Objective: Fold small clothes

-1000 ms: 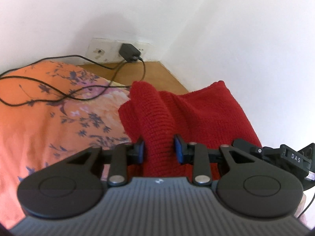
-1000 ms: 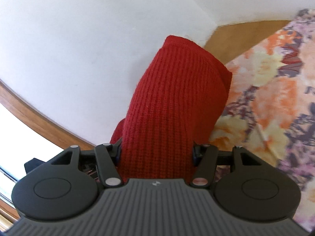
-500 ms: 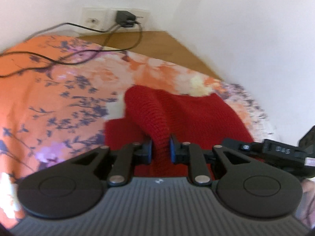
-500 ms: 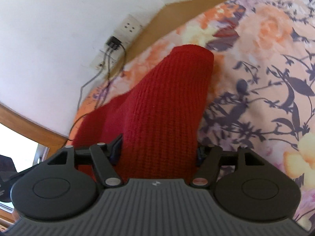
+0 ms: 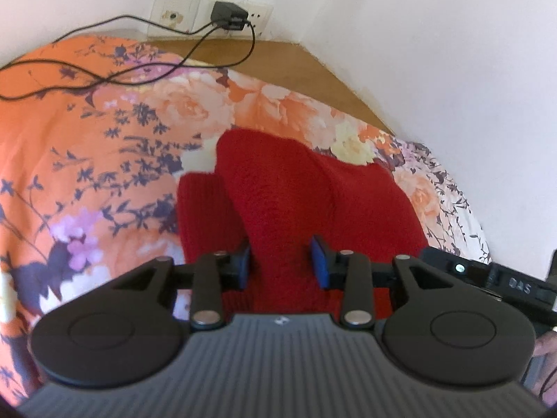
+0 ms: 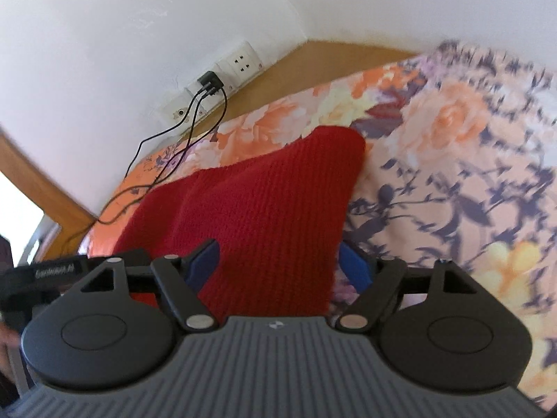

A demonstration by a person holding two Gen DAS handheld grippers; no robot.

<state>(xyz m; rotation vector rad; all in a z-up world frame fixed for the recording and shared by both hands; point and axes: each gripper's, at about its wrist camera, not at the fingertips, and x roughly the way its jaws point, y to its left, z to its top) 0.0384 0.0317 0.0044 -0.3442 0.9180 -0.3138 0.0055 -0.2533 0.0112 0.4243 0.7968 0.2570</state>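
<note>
Left wrist view: the left claw point(image 5: 281, 265) sits low in the frame, blue pads point(image 5: 318, 265) spread, with a raised fold of the red knit garment point(image 5: 296, 195) running between them
Left claw state: released, and whether the pads touch the knit I cannot tell
Right wrist view: the right claw point(image 6: 276, 265) is at lower centre, its jaws wide apart, the garment point(image 6: 264, 209) filling the gap between them
Right claw state: released, one blue pad point(image 6: 203, 263) lying against the knit's left side
Garment position: lying on the floral bedspread point(image 5: 87, 160), centre of both frames, humped up toward each claw, with a flatter ribbed part to the left in the left wrist view
Bed: wooden edge point(image 5: 278, 59) runs along the white wall at the top
Upper left of the frame: wall sockets point(image 5: 209, 17) with a black charger point(image 5: 228, 15) plugged in, and black cables point(image 5: 104, 76) trailing over the bedspread
</note>
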